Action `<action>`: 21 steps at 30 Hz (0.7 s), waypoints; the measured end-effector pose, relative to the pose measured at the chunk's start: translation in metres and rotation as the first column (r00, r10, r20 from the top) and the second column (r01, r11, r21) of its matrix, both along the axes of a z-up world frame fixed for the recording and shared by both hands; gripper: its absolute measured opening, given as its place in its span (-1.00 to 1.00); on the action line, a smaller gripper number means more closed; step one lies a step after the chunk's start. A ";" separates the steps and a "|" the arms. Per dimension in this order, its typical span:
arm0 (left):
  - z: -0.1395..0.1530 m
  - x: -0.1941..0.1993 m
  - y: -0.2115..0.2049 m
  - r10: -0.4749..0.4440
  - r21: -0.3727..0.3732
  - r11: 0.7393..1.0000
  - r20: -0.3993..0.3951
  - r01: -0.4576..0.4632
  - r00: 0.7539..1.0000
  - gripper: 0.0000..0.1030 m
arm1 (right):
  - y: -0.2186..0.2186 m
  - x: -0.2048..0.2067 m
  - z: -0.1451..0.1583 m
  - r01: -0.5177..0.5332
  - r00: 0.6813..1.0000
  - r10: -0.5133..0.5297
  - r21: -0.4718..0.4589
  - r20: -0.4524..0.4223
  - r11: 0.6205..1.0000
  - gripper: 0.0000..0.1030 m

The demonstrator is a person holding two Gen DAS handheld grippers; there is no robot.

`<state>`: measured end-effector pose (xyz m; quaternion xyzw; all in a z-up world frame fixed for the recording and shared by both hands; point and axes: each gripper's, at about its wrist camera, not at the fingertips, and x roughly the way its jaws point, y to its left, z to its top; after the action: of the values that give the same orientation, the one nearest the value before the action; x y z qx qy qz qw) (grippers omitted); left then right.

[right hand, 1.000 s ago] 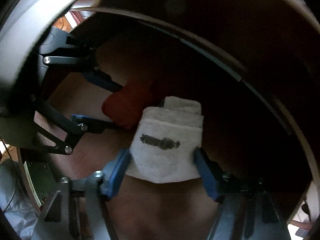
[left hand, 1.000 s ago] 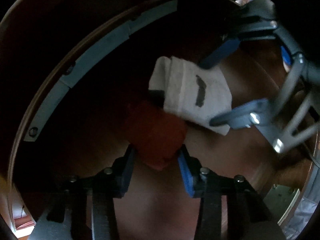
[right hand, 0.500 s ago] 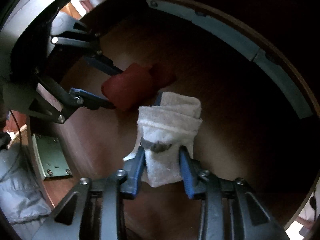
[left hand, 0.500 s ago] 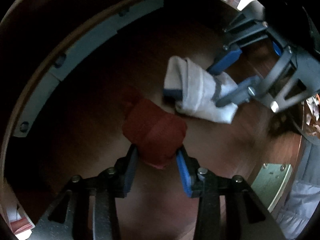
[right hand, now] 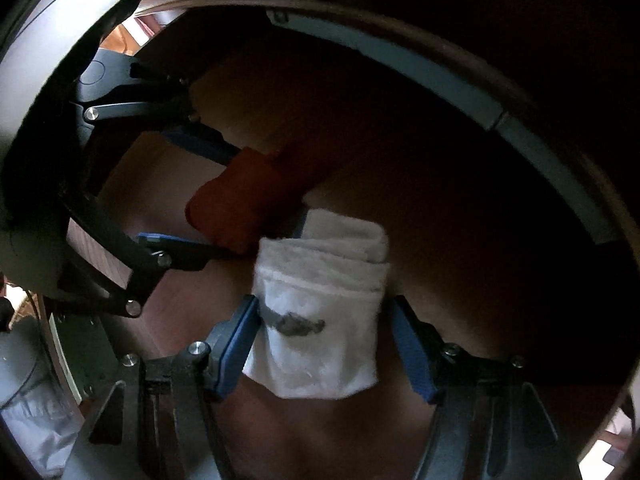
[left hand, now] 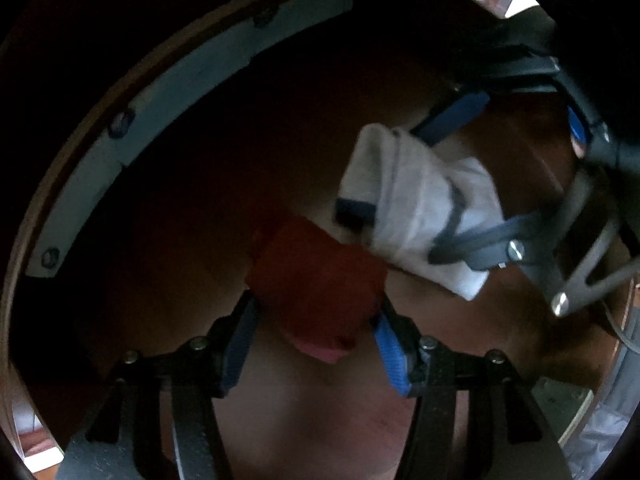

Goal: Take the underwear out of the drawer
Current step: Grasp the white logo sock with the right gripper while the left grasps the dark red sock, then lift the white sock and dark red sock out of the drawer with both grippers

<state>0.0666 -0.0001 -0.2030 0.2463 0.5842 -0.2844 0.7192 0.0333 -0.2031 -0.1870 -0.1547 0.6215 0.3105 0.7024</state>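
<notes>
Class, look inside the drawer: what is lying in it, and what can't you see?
Inside the drawer lie a red folded garment, between the left gripper fingers, and a white folded garment, between the right gripper fingers. The dark far corners are unreadable.

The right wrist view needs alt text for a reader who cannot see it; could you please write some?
A folded white garment sits between the right claw fingers inside a dark wooden drawer. At left, the left claw grips a red bundle.

Right gripper (right hand: 320,340) reopened wide around the white bundle (right hand: 320,312) after pinching it; left gripper (left hand: 316,320) spread slightly too.
</notes>
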 end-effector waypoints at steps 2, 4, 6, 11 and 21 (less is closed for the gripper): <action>-0.001 0.003 0.001 0.013 -0.001 1.000 -0.015 -0.013 1.000 0.08 | 0.002 0.003 0.000 0.001 1.000 -0.001 -0.008 0.006 1.000 0.32; 0.000 0.004 0.003 0.018 -0.012 1.000 -0.019 -0.018 1.000 -0.13 | 0.003 0.003 0.001 -0.004 1.000 0.004 0.002 0.000 1.000 0.17; 0.005 0.008 0.010 0.022 -0.014 1.000 -0.016 -0.022 1.000 -0.24 | 0.005 0.003 0.000 -0.014 1.000 0.014 -0.003 -0.005 1.000 -0.14; 0.015 0.012 0.011 0.022 -0.030 0.999 0.022 -0.021 1.000 -0.38 | 0.009 -0.005 0.014 -0.011 0.999 0.010 0.012 0.050 1.000 -0.43; 0.047 -0.002 0.039 0.151 -0.138 0.982 0.166 -0.128 0.975 -0.38 | -0.028 0.002 0.049 0.119 0.980 -0.139 0.139 0.143 0.983 -0.43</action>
<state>0.0644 0.0385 -0.1557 0.1829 0.5151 -0.2466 0.8002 0.0350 -0.2315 -0.1384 -0.0914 0.5535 0.2912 0.7749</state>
